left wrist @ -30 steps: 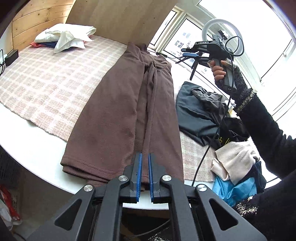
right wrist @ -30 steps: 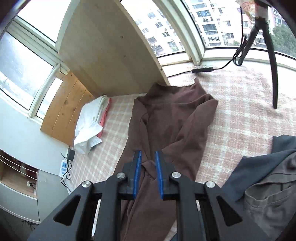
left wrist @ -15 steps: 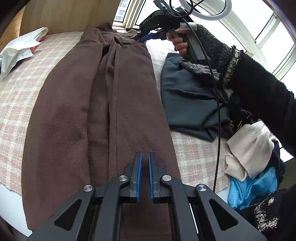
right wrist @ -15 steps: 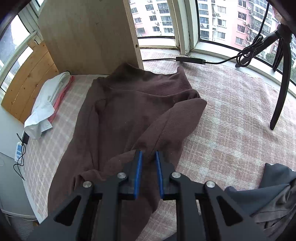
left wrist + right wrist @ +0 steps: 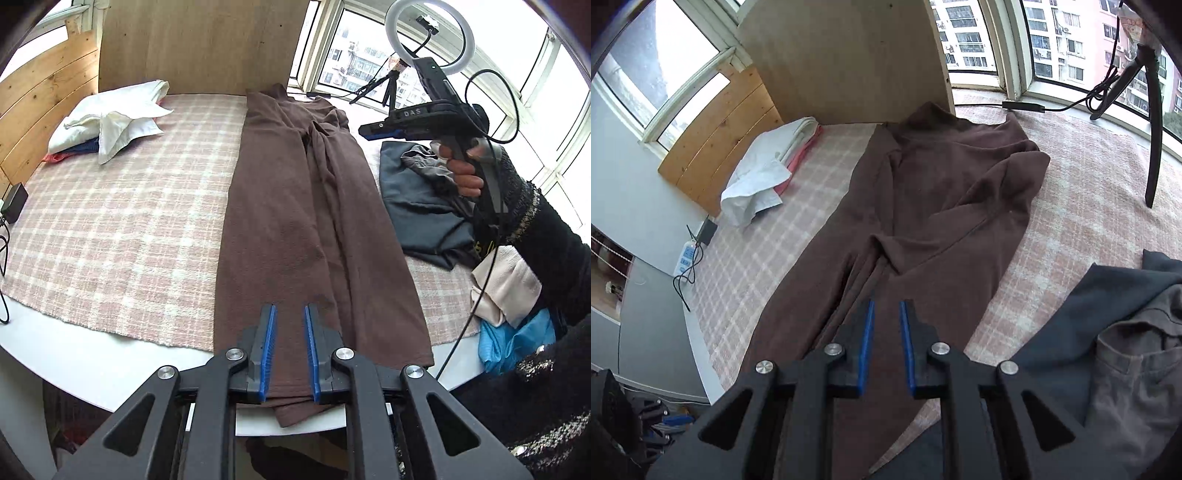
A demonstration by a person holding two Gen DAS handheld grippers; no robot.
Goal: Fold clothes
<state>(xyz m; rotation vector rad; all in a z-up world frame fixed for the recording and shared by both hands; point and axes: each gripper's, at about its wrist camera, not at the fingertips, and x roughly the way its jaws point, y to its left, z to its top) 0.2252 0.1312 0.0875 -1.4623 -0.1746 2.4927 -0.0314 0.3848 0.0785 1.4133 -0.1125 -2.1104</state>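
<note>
A long brown garment (image 5: 295, 221) lies lengthwise on the pink plaid cloth (image 5: 129, 229), folded into a narrow strip, its hem hanging over the near table edge. It also shows in the right wrist view (image 5: 923, 221), with a sleeve folded across its upper part. My left gripper (image 5: 289, 314) is open and empty, just above the hem. My right gripper (image 5: 886, 306) is open and empty, raised above the garment's middle. It shows in the left wrist view (image 5: 373, 131), held in a hand over the grey clothes.
A pile of dark grey clothes (image 5: 421, 199) lies right of the garment, with beige (image 5: 506, 284) and blue (image 5: 513, 339) items nearer. Folded white cloths (image 5: 110, 118) lie at the far left. A ring light on a tripod (image 5: 428, 33) stands by the window.
Both grippers have opened; their jaws were nearly closed before. My left gripper pulled back toward the hem at the table edge. My right gripper lifted up and away from the garment.
</note>
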